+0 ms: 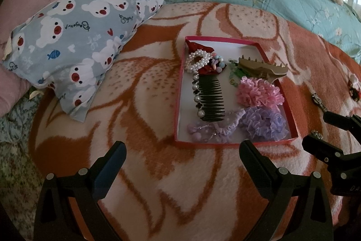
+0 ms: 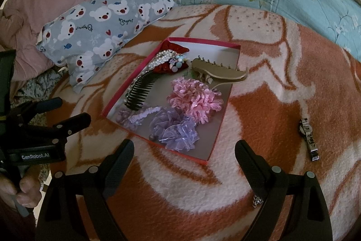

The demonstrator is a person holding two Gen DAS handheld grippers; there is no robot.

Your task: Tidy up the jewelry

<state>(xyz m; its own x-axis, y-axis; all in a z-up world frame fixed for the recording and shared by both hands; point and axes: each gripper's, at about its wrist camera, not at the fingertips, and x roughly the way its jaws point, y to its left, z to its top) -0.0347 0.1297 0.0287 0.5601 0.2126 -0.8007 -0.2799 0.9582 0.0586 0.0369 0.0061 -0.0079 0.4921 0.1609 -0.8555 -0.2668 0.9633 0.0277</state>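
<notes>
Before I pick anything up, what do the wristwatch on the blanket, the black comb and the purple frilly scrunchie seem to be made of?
The silver wristwatch looks like polished metal: its band links glint. The black toothed comb seems hard plastic, with shiny pearl-like beads and stones along its spine. The purple frilly scrunchie appears to be sheer, gauzy fabric, perhaps organza: light passes through its ruffles.

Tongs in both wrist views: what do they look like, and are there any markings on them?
Both are matte black plastic. The left tongs have two wedge-shaped fingers on triangular cut-out arms with round silver rivets; one pad looks dark blue. The right tongs are built the same, with textured black pads. White "GenRobot.AI" lettering marks the left body. No cables or sleeves are visible.
</notes>
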